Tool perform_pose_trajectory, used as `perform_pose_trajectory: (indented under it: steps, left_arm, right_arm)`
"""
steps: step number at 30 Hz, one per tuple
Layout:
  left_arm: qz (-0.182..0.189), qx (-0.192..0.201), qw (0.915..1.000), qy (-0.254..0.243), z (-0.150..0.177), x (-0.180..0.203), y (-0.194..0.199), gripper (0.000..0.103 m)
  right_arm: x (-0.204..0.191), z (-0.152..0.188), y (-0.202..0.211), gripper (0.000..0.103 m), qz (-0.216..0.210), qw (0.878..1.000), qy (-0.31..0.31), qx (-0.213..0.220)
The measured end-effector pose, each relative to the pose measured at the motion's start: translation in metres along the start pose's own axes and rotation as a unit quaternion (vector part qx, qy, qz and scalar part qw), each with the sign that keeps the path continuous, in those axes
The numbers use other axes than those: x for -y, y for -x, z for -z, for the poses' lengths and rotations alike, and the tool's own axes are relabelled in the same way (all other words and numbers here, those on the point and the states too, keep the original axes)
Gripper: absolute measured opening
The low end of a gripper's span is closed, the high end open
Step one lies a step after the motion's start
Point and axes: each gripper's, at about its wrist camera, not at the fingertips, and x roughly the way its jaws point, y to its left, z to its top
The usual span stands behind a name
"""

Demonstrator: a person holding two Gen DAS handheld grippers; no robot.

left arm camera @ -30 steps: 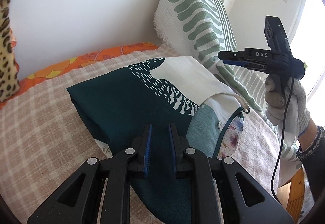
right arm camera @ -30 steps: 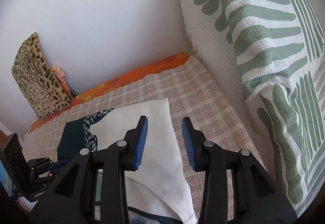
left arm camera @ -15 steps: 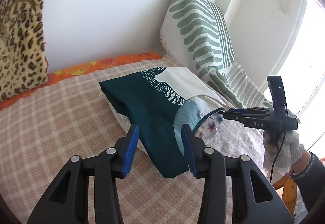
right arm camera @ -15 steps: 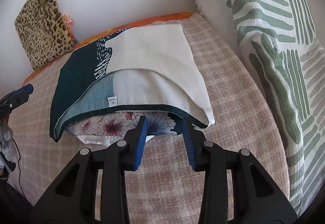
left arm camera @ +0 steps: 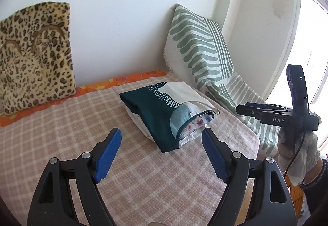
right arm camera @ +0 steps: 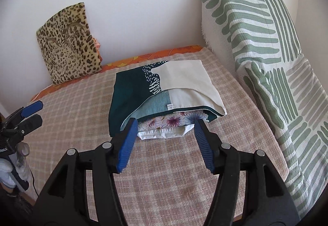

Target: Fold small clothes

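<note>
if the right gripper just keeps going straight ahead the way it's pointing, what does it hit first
Probably the stack of folded clothes: the open right gripper points at its near edge, where the white bottom layer sticks out. Depth is unclear.

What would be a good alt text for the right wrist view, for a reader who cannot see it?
Open right tongs hover just before a folded stack of clothes lying on a checked blanket, teal-and-cream garment on top. A leopard-print cushion leans on the wall; a green striped pillow stands at right.

The folded clothes (right arm camera: 164, 90) lie on the bed (right arm camera: 82, 119), between the spotted cushion (right arm camera: 69, 43) and striped pillow (right arm camera: 252, 27).
</note>
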Motion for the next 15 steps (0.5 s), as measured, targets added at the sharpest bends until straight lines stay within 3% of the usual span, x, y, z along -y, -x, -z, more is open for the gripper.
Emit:
perform_pose_trajectory:
  steps: [4,15]
  left_arm:
    - [-0.016,0.011,0.9997,-0.012,0.006,0.006,0.022,0.082]
    - [-0.042,0.019,0.9988,-0.02,0.026,0.006,0.059,0.085]
  right_arm:
    - [-0.024,0.014,0.027,0.073,0.014,0.999,-0.008,0.03]
    - [-0.056,0.046,0.052,0.074,0.052,0.997,-0.016,0.055]
